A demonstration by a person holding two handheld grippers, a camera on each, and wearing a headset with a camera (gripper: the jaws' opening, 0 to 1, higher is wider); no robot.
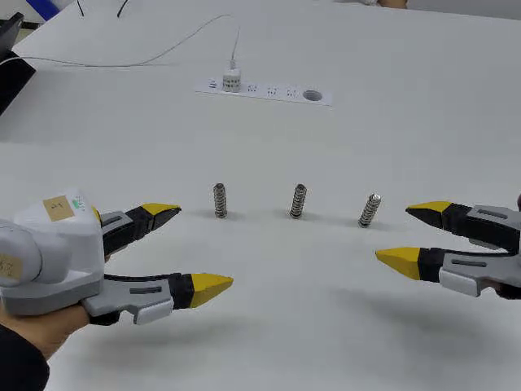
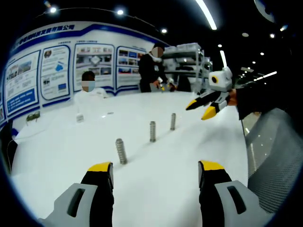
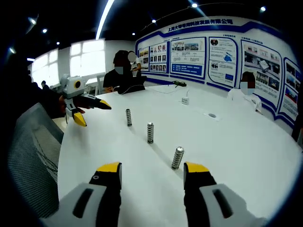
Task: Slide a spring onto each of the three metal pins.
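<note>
Three short metal pins stand in a row on the white table, each wrapped in a coil spring: the left spring (image 1: 220, 200), the middle spring (image 1: 299, 201) and the right spring (image 1: 370, 209), which leans a little. My left gripper (image 1: 189, 248) hovers open at the lower left, its yellow tips pointing right, with nothing between them. From the right edge my right gripper (image 1: 415, 236) reaches in, open and empty, tips pointing left. The left gripper view looks along the row from the nearest spring (image 2: 121, 151); the right gripper view has its nearest spring (image 3: 177, 157) just ahead of the jaws.
A white power strip (image 1: 264, 90) with a plugged charger and cable lies at the back of the table. A dark object (image 1: 12, 57) sits at the far left edge. People sit and stand beyond the table's far side (image 2: 151, 66). A mesh chair (image 3: 33, 156) is beside the table.
</note>
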